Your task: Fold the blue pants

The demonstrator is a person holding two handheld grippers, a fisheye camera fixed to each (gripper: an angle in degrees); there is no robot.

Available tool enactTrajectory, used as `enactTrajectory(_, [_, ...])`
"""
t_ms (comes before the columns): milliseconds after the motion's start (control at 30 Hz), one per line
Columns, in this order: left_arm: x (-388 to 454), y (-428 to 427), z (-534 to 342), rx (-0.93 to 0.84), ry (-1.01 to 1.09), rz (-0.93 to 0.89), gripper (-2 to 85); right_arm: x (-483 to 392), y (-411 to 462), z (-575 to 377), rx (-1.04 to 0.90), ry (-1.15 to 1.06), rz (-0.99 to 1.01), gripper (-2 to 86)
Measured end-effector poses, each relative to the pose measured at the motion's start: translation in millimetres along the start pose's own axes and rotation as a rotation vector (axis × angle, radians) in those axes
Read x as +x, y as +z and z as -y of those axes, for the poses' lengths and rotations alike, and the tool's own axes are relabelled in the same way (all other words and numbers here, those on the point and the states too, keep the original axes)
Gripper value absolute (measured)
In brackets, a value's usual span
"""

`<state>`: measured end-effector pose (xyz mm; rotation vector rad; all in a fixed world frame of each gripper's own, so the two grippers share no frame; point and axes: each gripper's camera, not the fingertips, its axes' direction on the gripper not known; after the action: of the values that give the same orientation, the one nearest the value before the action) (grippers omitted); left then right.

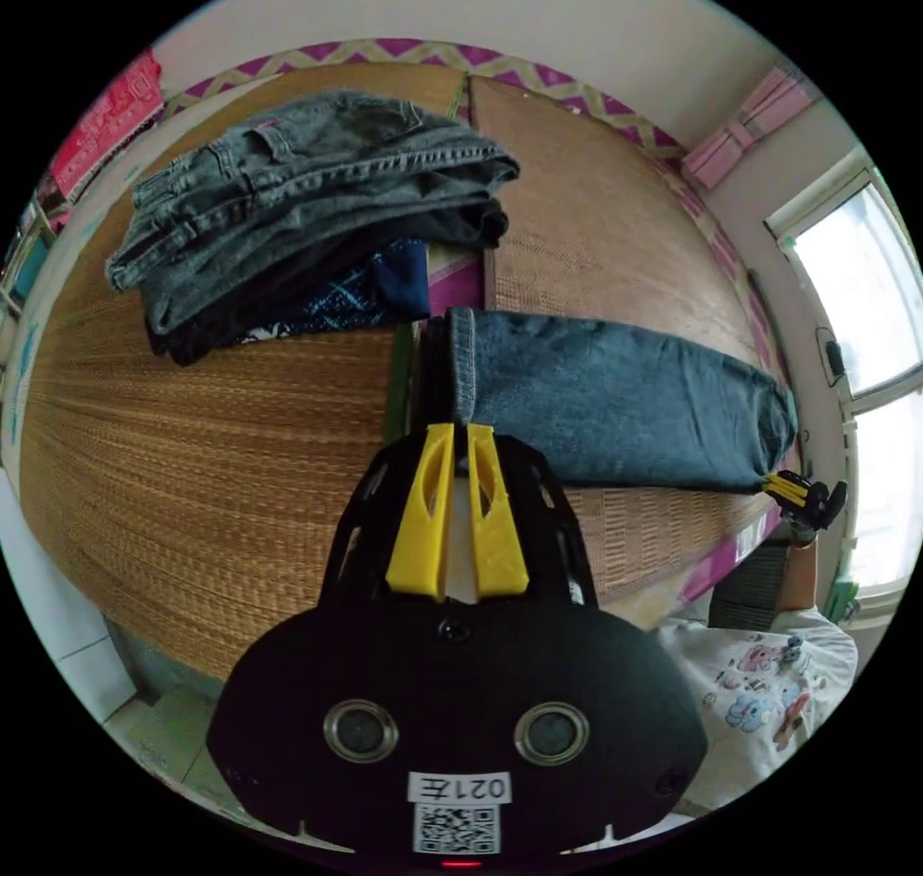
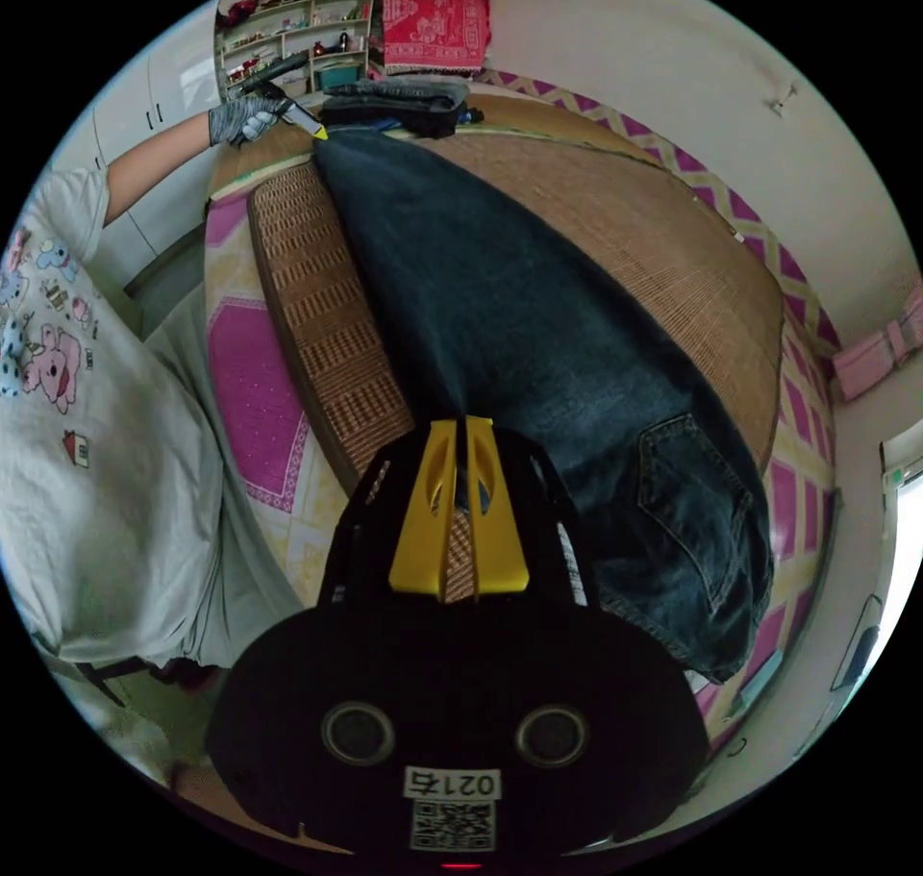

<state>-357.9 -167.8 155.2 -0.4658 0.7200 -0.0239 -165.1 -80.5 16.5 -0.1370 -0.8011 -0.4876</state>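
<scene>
The blue pants (image 1: 615, 405) lie stretched lengthwise on a woven mat (image 1: 192, 472), one leg on top of the other. My left gripper (image 1: 460, 431) is shut on the leg hems at one end. In the right gripper view the pants (image 2: 538, 337) run away from me, with a back pocket (image 2: 692, 501) facing up. My right gripper (image 2: 460, 426) is shut on the pants' near edge by the waist. The left gripper (image 2: 310, 126), held by a gloved hand (image 2: 238, 122), pinches the far hem. In the left gripper view the right gripper (image 1: 790, 489) sits at the waist end.
A stack of folded grey jeans and dark clothes (image 1: 308, 212) lies on the mat beyond the hems. The person's white shirt (image 2: 87, 414) is beside the bed edge (image 2: 260, 337). A shelf (image 2: 288, 35) stands at the far wall and a window (image 1: 865, 280) to the side.
</scene>
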Motion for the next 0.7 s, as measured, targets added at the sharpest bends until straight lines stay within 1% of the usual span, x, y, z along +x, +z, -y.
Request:
enactTrajectory(67, [-2.9,20.4,2.8,-0.039,0.009,0.028,-0.4,-2.8,0.5,-4.3,0.028,0.005,-0.022,-0.6])
enactTrajectory(167, [-7.9,18.4,2.3,-0.014,0.008,0.023,0.0,-3.8,-5.4,-11.8,0.040,0.019,-0.026,-0.7])
enactTrajectory(267, [-16.7,10.0,-6.6,0.015,0.004,0.062,0.1,-9.9,-3.9,-23.7,0.059,0.017,-0.060,-0.6])
enactTrajectory(333, [-28.7,-5.7,-24.9,0.091,-0.058,0.183,-0.5,-13.3,-5.9,-30.1,0.057,0.015,-0.077,-0.4])
enactTrajectory(367, [-30.5,-9.6,-31.0,0.116,-0.063,0.170,-0.6,-14.8,-9.7,-34.4,0.050,0.018,-0.088,-0.3])
enactTrajectory(433, [-36.6,-15.4,-56.3,0.177,-0.104,-0.044,-0.3,-12.2,-20.3,-43.8,0.072,0.050,-0.072,-0.1])
enactTrajectory(533, [-40.2,-8.8,-89.1,0.271,-0.205,-0.263,2.0,0.9,-43.5,-66.5,0.201,0.150,0.047,0.0])
enactTrajectory(567, [-41.6,-5.0,-94.6,0.281,-0.234,-0.300,2.8,6.0,-50.2,-75.5,0.243,0.190,0.086,0.1])
enactTrajectory(633, [-50.8,15.9,-113.2,0.305,-0.367,-0.477,6.1,10.4,-57.8,-88.3,0.292,0.236,0.115,0.1])
enactTrajectory(700, [-58.2,36.1,-122.1,0.299,-0.460,-0.590,8.6,12.2,-65.0,-105.4,0.339,0.269,0.154,0.0])
